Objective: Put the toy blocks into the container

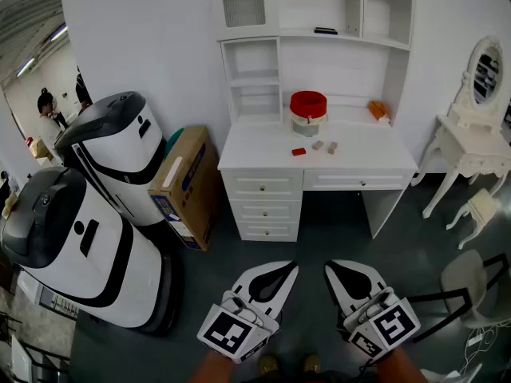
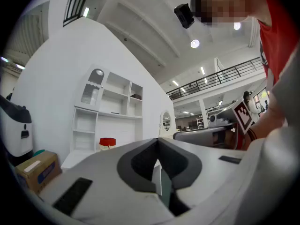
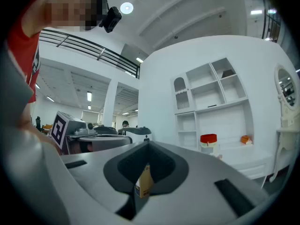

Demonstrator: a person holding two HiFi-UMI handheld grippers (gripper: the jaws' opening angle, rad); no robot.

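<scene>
A red-topped container (image 1: 308, 112) stands at the back of the white desk (image 1: 367, 159). In front of it lie a small red block (image 1: 299, 152) and two pale blocks (image 1: 318, 144) (image 1: 331, 147). My left gripper (image 1: 287, 269) and right gripper (image 1: 332, 269) are low at the bottom of the head view, over the dark floor and well short of the desk. Both are shut and hold nothing. The container (image 2: 108, 143) shows small and far off beyond my left gripper (image 2: 158, 162). It shows the same way (image 3: 208, 139) beyond my right gripper (image 3: 147, 154).
Two big white-and-black machines (image 1: 104, 214) and a cardboard box (image 1: 188, 186) stand left of the desk. A white vanity table (image 1: 471, 146), a stool (image 1: 477, 210) and a chair (image 1: 471, 282) are at the right. An orange object (image 1: 378, 110) sits at the desk's back right.
</scene>
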